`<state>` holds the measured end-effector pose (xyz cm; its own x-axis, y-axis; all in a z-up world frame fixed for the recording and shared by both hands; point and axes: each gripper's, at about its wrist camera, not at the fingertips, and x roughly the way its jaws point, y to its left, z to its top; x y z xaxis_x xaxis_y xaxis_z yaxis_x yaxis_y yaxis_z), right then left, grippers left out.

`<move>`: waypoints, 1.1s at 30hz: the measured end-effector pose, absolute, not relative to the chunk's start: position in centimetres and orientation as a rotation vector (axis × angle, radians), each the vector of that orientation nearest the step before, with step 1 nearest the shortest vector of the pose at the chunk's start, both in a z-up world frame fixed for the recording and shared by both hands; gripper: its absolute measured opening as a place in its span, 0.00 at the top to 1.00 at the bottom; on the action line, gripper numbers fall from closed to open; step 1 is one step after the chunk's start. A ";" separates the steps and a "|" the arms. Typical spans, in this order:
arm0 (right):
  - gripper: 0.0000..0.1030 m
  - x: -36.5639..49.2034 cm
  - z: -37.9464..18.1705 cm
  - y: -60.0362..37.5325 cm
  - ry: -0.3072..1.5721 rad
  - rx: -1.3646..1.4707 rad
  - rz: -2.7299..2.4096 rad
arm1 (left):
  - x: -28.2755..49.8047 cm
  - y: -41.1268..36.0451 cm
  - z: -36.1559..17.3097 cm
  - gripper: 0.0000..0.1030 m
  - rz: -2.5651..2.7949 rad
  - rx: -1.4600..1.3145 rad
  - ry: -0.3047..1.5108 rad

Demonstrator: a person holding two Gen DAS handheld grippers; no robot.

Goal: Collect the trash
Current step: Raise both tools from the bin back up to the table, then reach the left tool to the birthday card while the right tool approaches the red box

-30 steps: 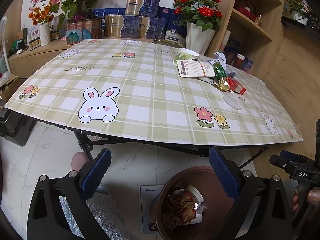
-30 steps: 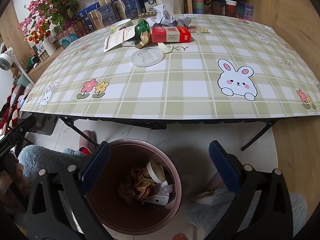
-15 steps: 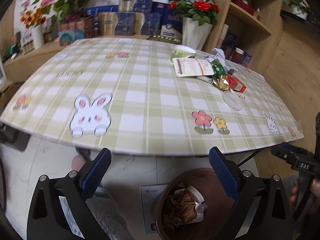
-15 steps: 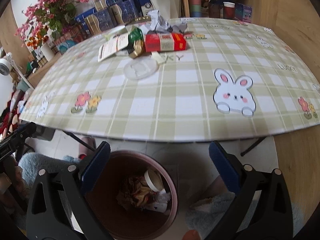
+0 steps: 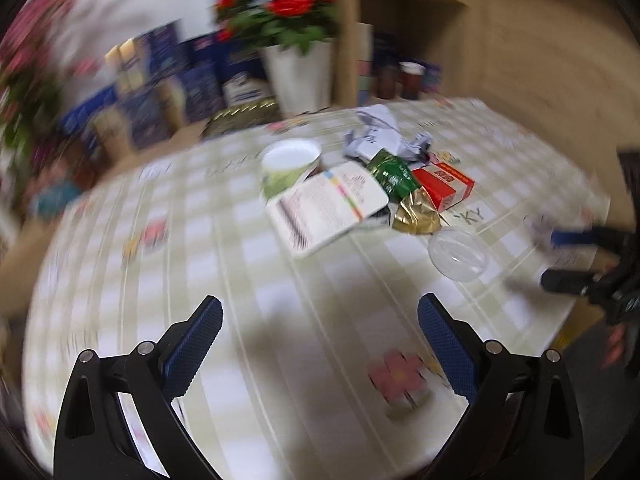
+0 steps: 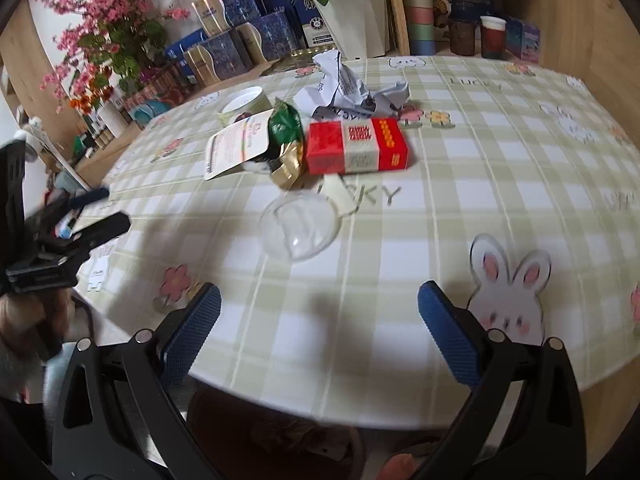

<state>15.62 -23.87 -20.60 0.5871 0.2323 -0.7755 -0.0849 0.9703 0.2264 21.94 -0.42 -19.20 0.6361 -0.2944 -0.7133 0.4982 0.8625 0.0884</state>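
Only the right wrist view shows the brown round bin [image 6: 276,440] under the table edge. The clear round plastic lid [image 6: 300,226] lies at 12 o'clock from the spread, empty right gripper [image 6: 320,312]; the left gripper [image 5: 320,320] is spread too.

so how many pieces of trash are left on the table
7, clustered mid-table: cup, white packet, green wrapper, gold wrapper, red box, crumpled paper, clear lid. More may hide underneath.

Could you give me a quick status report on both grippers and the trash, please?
Left gripper open, empty. Right gripper open, empty, nearest the clear lid. Red box and wrappers untouched on table. Nothing in the way.
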 end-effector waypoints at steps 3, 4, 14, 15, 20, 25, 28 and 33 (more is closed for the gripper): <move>0.06 16.9 -20.2 -24.0 0.914 0.133 0.180 | 25.1 -1.6 -19.4 0.09 -0.522 0.339 0.746; 0.06 17.3 -20.0 -24.2 0.910 0.127 0.176 | 25.9 -1.9 -19.5 0.10 -0.534 0.348 0.744; 0.06 19.7 -19.4 -27.3 0.873 0.164 0.115 | 30.5 -6.2 -23.2 0.29 -0.676 0.678 0.712; 0.06 19.9 -19.5 -27.5 0.877 0.164 0.110 | 30.7 -6.4 -23.4 0.29 -0.679 0.684 0.711; 0.06 20.5 -20.1 -28.5 0.890 0.188 0.093 | 32.2 -7.0 -24.7 0.29 -0.682 0.688 0.757; 0.06 20.7 -20.6 -28.8 0.904 0.204 0.086 | 33.2 -7.2 -25.0 0.29 -0.710 0.641 0.795; 0.06 20.8 -20.9 -28.8 0.909 0.212 0.084 | 33.9 -7.0 -25.1 0.31 -0.733 0.601 0.837; 0.06 21.1 -21.1 -28.6 0.923 0.232 0.099 | 33.6 -6.4 -24.5 0.59 -0.751 0.559 0.873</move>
